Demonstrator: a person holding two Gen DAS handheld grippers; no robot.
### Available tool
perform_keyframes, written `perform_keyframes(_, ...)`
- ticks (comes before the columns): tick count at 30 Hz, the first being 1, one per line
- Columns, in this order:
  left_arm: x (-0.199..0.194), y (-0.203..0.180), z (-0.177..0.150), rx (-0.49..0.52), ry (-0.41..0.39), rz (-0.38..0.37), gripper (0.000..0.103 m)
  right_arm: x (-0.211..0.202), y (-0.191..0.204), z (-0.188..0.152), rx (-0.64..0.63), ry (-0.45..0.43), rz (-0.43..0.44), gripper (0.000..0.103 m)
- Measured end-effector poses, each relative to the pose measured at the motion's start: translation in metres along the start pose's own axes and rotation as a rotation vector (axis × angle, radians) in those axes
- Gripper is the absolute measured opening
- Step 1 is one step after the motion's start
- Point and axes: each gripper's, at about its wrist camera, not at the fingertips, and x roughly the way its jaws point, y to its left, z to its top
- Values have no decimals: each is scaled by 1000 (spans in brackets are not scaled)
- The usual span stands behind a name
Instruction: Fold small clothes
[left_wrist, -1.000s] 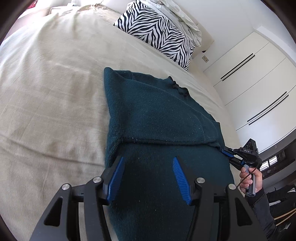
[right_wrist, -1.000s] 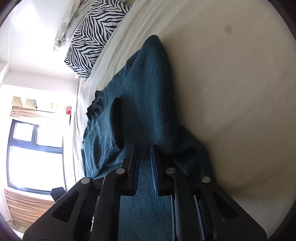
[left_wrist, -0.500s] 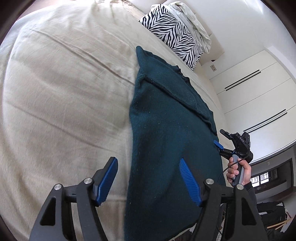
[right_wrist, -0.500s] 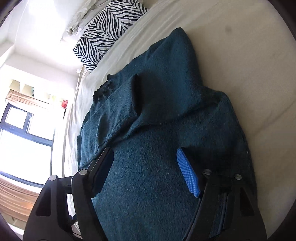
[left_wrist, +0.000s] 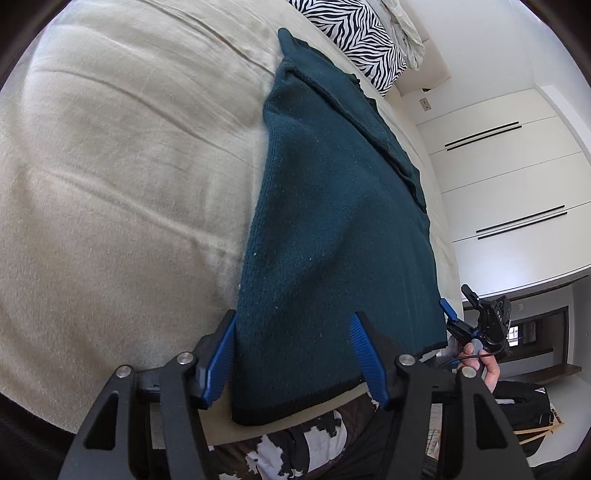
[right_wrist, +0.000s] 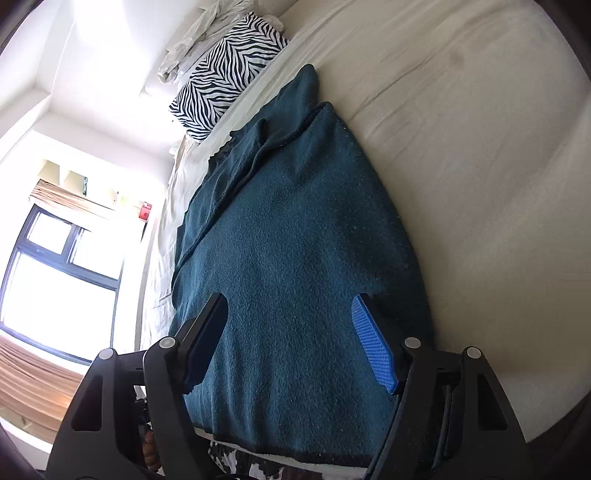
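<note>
A dark teal knit sweater (left_wrist: 332, 221) lies flat on the beige bed (left_wrist: 129, 184), its sleeves folded in over the body, its hem at the bed's near edge. It also shows in the right wrist view (right_wrist: 295, 258). My left gripper (left_wrist: 295, 354) is open and empty, hovering over the hem's left corner. My right gripper (right_wrist: 291, 339) is open and empty over the hem's right part. The right gripper also shows in the left wrist view (left_wrist: 456, 306), open, just off the sweater's right hem corner.
A zebra-print pillow (left_wrist: 354, 40) lies at the head of the bed, also in the right wrist view (right_wrist: 225, 88). White wardrobe doors (left_wrist: 517, 192) stand to the right. A window (right_wrist: 55, 288) is on the left. A black-and-white patterned cloth (left_wrist: 295, 450) hangs below the bed's edge.
The right gripper opened and let go of the sleeve, which now lies folded on the body. Both grippers drew back toward the hem at the bed's near edge.
</note>
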Motion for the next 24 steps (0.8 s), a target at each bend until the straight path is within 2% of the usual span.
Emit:
perform_keyframes(5, 2, 7, 2, -18, 26, -9, 41, -44, -22, -10, 11, -27, -76, 68)
perform_keyframes(9, 1, 8, 0, -21, 30, -15, 41, -67, -51, -16, 69, -12, -139, 68)
perform_keyframes(13, 3, 5, 0, -7, 44, -8, 43, -65, -62, -25, 73, 47, -149, 68)
perform_keyframes(17, 5, 0, 1, 18, 57, 3, 36, -58, -62, -29, 64, 102, -159, 58)
perform_keyframes(19, 7, -1, -1, 25, 73, 15, 14, -54, -63, -31, 80, 130, -140, 51)
perform_keyframes(24, 7, 0, -5, 36, 77, 14, 10, -37, -58, -38, 74, 195, -133, 32)
